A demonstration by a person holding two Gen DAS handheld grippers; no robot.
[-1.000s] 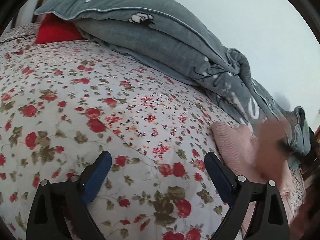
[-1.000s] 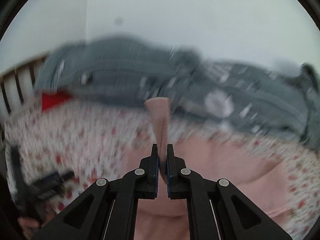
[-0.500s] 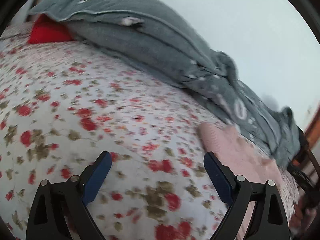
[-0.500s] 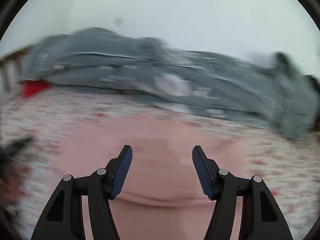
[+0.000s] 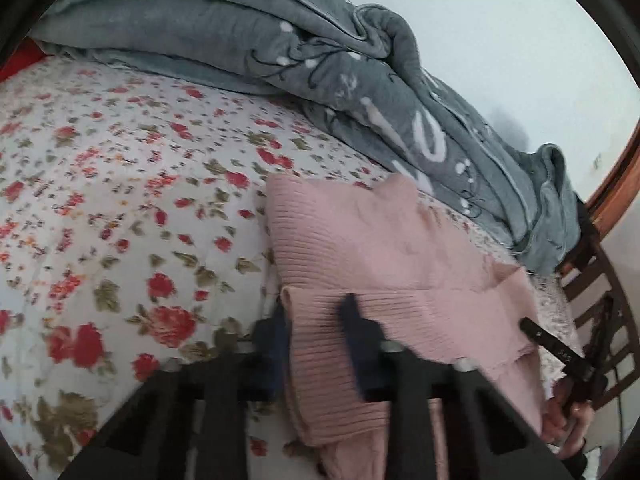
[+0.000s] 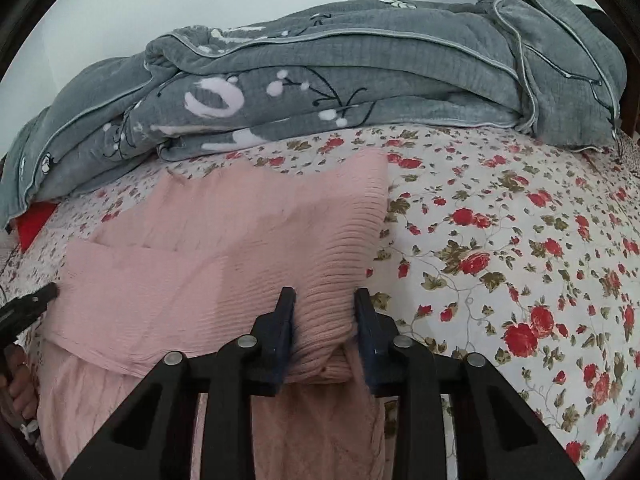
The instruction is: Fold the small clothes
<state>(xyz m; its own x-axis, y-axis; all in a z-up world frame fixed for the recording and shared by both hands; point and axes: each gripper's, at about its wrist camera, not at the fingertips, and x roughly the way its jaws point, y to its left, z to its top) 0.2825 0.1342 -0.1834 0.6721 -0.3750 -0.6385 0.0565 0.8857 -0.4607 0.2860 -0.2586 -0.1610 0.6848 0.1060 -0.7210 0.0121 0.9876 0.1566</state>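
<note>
Right wrist view: the right gripper (image 6: 325, 332), jaws just closing, pinches the pink sweater (image 6: 240, 248) at lower centre on the floral bedspread (image 6: 520, 240). Left wrist view: the left gripper (image 5: 316, 344), jaws just closing, pinches the sweater's ribbed edge.

Bed cover (image 6: 520, 248): white with red roses and olive leaves, spread flat over the bed.
Grey quilt (image 6: 360, 80): bunched in thick folds along the far side, white flower print, pale piping.
Red cushion (image 6: 34, 224): partly under the quilt's end.
Wall (image 5: 520, 60): plain, pale.
Wooden bed frame (image 5: 612, 184): brown, at the edge.
</note>
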